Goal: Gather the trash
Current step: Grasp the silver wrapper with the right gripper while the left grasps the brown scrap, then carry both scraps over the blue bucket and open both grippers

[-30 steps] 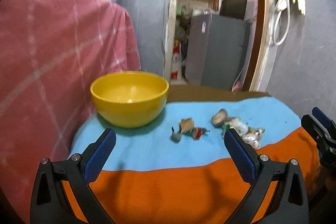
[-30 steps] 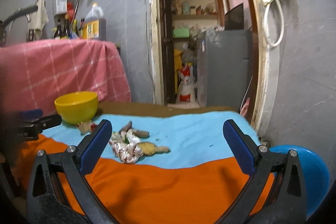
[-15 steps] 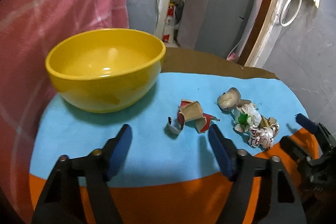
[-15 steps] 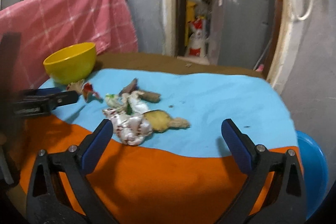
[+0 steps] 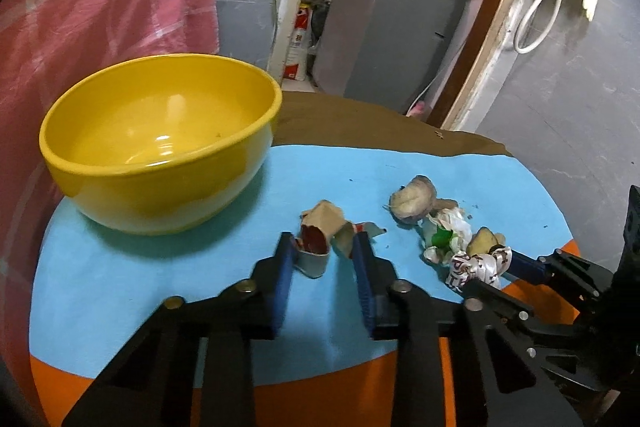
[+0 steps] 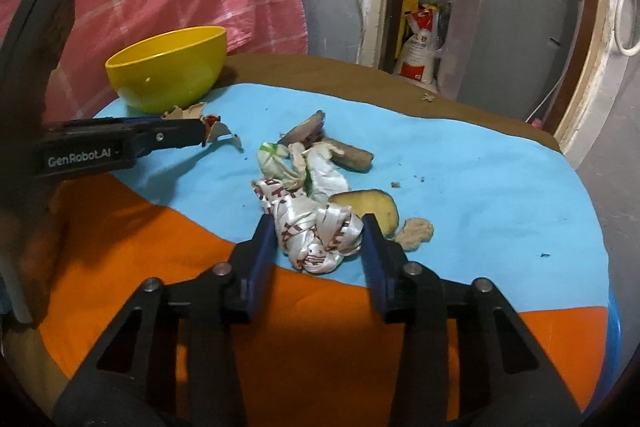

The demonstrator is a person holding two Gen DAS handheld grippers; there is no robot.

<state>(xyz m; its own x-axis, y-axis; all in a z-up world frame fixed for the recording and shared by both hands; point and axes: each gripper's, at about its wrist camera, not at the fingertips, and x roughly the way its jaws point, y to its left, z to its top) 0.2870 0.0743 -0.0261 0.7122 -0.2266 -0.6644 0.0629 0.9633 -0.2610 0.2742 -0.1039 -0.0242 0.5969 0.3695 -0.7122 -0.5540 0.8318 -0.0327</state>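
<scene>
So far nothing has been collected: the glossy yellow plastic bowl (image 5: 160, 143) at the back left of the blue-and-orange cloth-covered table (image 6: 500, 195) holds no trash. The left gripper (image 5: 324, 251) has just been closing; its jaws stand narrow around the torn red-and-brown paper wrapper (image 5: 320, 231), pads touching or nearly so. The right gripper (image 6: 318, 233) has also just been closing, and its pads press the sides of the crumpled white-and-red printed wrapper (image 6: 316, 227). Both pieces lie on the cloth. The green-and-white wrapper (image 6: 280, 163), brown peels (image 6: 348, 157) and potato-like scrap (image 6: 372, 207) remain.
</scene>
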